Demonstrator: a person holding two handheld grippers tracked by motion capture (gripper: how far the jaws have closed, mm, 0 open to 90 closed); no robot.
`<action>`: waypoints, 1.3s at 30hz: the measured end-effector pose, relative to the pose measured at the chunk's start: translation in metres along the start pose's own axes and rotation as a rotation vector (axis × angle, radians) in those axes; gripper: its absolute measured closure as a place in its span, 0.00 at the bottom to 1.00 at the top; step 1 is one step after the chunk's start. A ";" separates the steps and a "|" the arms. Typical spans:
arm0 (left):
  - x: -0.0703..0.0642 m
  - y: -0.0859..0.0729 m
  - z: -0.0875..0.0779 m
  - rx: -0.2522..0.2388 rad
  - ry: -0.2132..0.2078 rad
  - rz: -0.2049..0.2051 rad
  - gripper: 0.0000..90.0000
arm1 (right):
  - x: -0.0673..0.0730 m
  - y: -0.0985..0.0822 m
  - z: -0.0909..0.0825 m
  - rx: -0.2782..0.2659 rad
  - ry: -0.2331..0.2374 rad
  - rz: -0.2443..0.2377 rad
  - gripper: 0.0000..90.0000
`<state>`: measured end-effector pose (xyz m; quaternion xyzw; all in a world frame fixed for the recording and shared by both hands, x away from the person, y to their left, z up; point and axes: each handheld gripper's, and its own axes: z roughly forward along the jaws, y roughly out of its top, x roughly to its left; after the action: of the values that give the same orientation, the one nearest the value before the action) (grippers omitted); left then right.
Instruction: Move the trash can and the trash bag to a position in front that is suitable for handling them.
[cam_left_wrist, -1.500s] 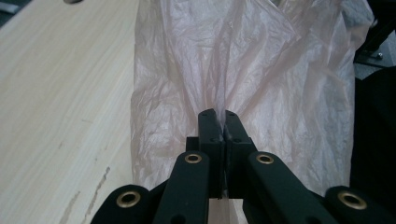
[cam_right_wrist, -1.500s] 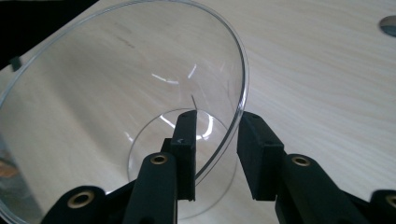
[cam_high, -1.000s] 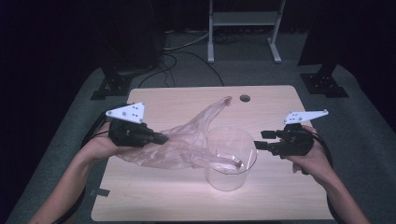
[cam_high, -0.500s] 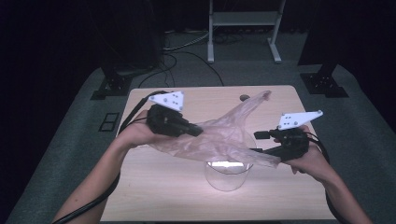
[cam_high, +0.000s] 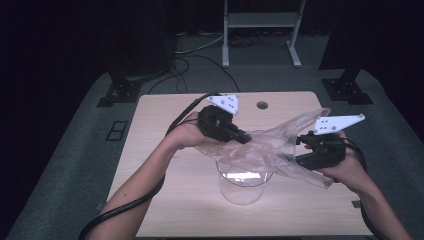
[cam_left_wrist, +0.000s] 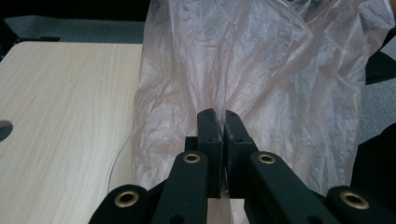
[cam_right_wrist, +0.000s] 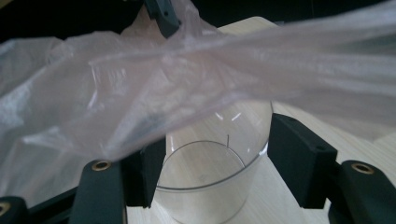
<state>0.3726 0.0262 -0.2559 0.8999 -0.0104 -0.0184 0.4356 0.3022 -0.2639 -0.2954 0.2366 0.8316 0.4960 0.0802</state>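
Bag veils beaker — left hand-held gripper pinches it, right hand-held gripper gapes.

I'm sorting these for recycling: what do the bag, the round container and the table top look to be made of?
The bag: thin plastic film, translucent with a faint pink tint, crinkled and creased. The round container: clear rigid plastic or perhaps glass; smooth, glossy wall with the table seen through it, so the look leaves it open. The table top: pale wood or a wood-look laminate, with straight grain lines and a matte finish.

Black claws (brass screws), white plates, black cables.
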 end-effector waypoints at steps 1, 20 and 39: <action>0.000 0.000 0.000 0.000 0.000 0.000 0.97 | -0.001 0.000 -0.004 -0.001 -0.006 0.007 0.41; 0.003 0.029 0.071 -0.016 -0.098 -0.012 0.76 | -0.014 -0.014 -0.063 -0.041 -0.080 0.069 0.41; -0.012 -0.035 0.009 -0.060 0.031 -0.032 0.28 | -0.001 0.025 0.026 0.105 -0.013 -0.039 0.41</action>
<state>0.3608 0.0410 -0.2887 0.8866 0.0114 -0.0118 0.4623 0.3203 -0.2333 -0.2869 0.2274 0.8604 0.4485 0.0830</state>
